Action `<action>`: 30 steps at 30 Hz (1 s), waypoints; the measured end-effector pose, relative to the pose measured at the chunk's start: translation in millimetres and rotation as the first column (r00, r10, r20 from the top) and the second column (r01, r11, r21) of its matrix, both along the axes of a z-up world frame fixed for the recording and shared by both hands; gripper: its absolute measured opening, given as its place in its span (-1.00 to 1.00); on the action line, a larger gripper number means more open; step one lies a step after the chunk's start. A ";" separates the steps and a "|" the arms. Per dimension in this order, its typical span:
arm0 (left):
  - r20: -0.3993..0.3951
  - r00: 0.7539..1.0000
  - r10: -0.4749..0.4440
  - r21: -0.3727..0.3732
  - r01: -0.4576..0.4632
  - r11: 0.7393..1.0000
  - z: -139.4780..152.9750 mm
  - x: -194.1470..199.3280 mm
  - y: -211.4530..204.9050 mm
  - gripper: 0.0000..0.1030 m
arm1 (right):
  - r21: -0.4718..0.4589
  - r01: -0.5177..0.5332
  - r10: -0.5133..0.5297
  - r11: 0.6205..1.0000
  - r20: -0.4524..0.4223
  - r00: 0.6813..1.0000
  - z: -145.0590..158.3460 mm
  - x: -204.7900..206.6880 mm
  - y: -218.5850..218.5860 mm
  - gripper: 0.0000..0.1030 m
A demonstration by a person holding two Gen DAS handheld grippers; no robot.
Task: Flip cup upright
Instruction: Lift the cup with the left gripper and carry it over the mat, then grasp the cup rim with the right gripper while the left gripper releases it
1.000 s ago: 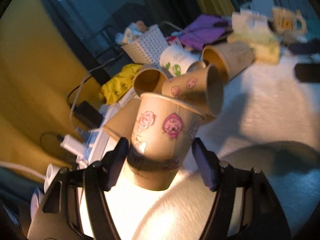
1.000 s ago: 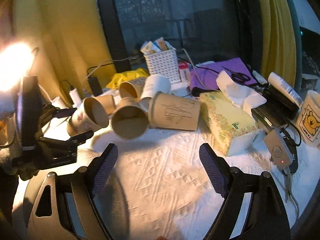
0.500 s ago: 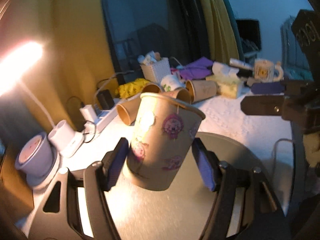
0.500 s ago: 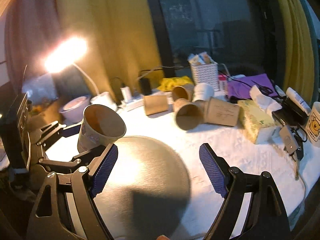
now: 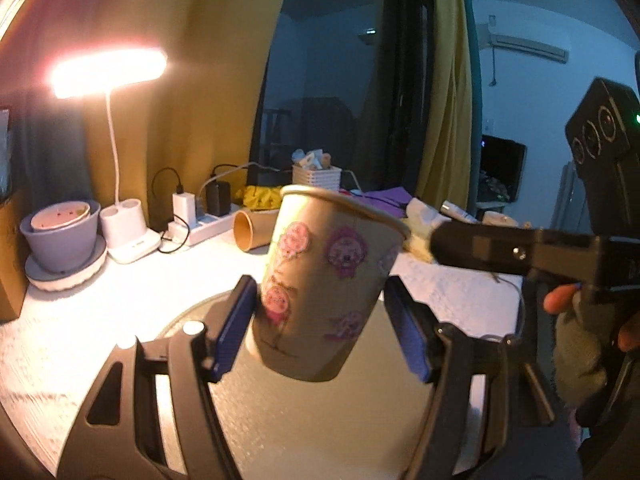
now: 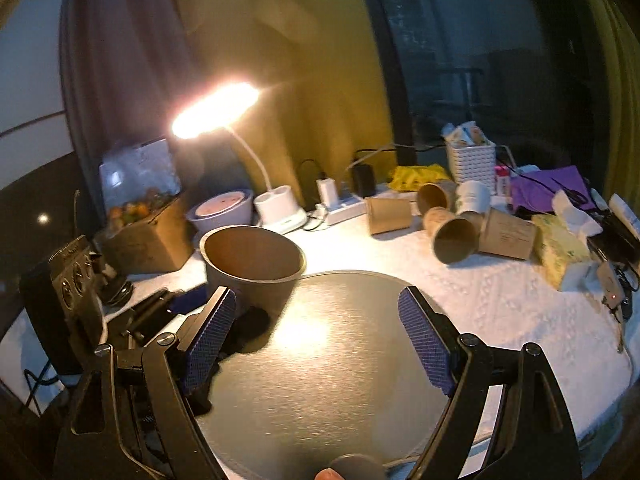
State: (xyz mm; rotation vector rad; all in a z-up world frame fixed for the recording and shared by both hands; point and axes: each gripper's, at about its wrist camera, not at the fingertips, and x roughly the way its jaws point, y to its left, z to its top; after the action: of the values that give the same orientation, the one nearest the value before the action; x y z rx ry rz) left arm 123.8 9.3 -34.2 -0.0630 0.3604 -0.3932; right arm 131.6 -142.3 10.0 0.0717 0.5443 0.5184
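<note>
Over the round metal tray (image 6: 340, 360) my left gripper (image 5: 320, 320) has swung the clamped cup (image 5: 324, 280) mouth-up, nearly upright; my right gripper (image 6: 312, 344) gapes empty

Dim room, glaring lamp (image 5: 108, 72), fisheye warping

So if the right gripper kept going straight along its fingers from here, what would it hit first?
Probably the round metal tray below the open right gripper, since it angles downward. The upright cup sits left of that line, though depth is unclear.
</note>
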 end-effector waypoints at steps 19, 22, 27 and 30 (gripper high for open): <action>0.047 0.997 -0.057 -0.106 0.062 0.992 -13.0 -48.7 -1.9 0.30 | 0.046 -0.164 0.167 0.985 -0.070 0.984 -6.5 -18.8 33.8 0.67; 0.044 0.997 -0.069 -0.090 0.073 0.993 -14.4 -52.2 -8.9 0.30 | 0.061 -0.160 0.165 0.985 -0.079 0.983 -8.8 -15.8 29.9 0.55; 0.037 0.997 -0.063 -0.066 0.065 0.996 -16.9 -55.6 -15.7 0.30 | 0.074 -0.170 0.176 0.983 -0.097 0.980 -14.7 -11.0 25.7 0.41; 0.023 0.998 -0.054 -0.059 0.056 0.997 -18.2 -54.6 -15.9 0.30 | 0.079 -0.177 0.185 0.981 -0.107 0.977 -18.8 -7.6 25.2 0.37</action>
State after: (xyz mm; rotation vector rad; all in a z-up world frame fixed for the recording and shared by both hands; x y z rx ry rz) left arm 69.2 -6.6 -52.4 -0.1069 0.3298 -0.4588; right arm 124.0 -117.1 -8.7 0.1184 0.6482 0.7145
